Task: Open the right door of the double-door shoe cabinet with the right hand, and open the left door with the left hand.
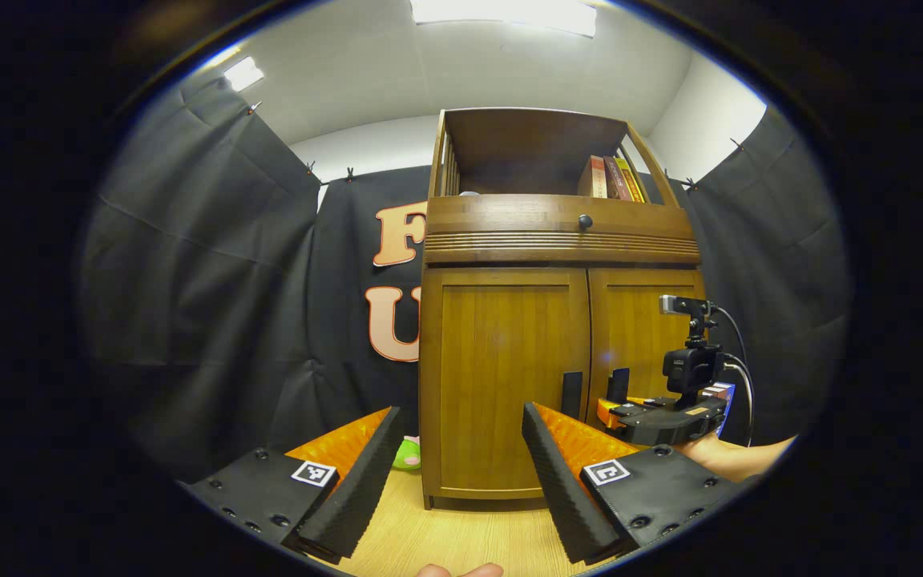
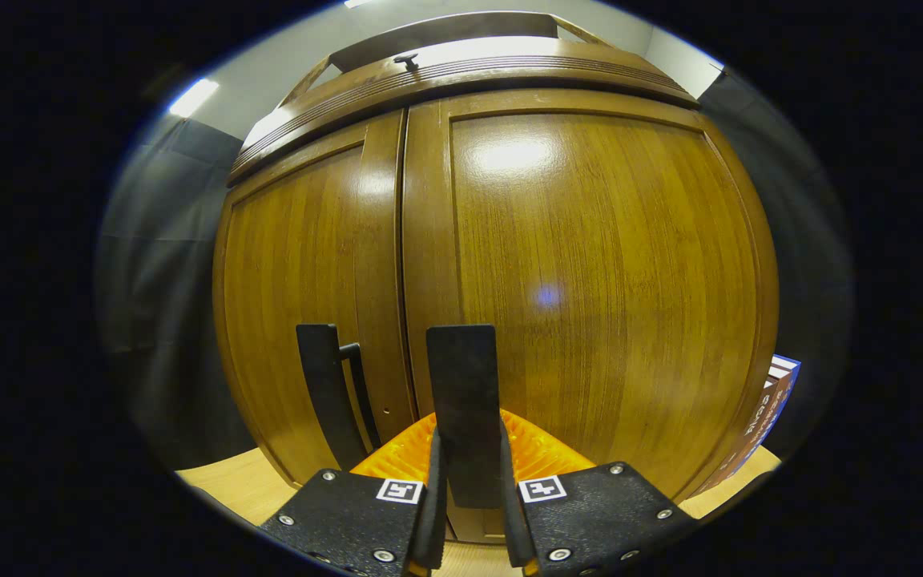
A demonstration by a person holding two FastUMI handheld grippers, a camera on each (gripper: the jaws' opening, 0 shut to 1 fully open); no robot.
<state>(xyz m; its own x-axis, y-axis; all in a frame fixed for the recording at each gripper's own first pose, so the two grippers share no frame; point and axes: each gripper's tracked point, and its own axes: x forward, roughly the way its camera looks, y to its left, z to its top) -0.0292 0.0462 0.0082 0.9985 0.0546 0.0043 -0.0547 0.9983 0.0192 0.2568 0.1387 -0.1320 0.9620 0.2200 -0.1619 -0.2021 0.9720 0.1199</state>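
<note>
Shoe cabinet [image 1: 509, 385]: it stands upright on the light wooden floor [image 1: 445, 545], directly ahead of me, its long axis vertical and its front facing my left gripper's camera. Behind it hangs the black cloth wall.

Doors: the left door [image 1: 505, 377] and right door [image 1: 642, 344] both lie flush with the cabinet front, closed, meeting at a vertical seam. Each carries a flat black handle whose long axis runs vertically, parallel to the seam. The left handle [image 1: 571, 394] and right handle [image 1: 618, 385] sit just beside the seam, one on each side, low on the doors.

Upper section: a drawer front with a small dark knob [image 1: 585, 221] runs horizontally above the doors. Above that is an open shelf holding several books [image 1: 612, 178], standing upright at its right end.

Left gripper [image 1: 457, 481]: my jaws stand wide apart, holding nothing, well short of the cabinet and aimed at the left door.

Right gripper [image 2: 469, 513]: my jaws are clamped together on the right handle, which rises vertically between my fingers [image 2: 435, 497] in the right gripper view. In the left gripper view this gripper is seen at the right door with the holding hand [image 1: 738, 457] behind it.

Other items: a small green object [image 1: 407, 453] lies on the floor at the cabinet's left foot.
</note>
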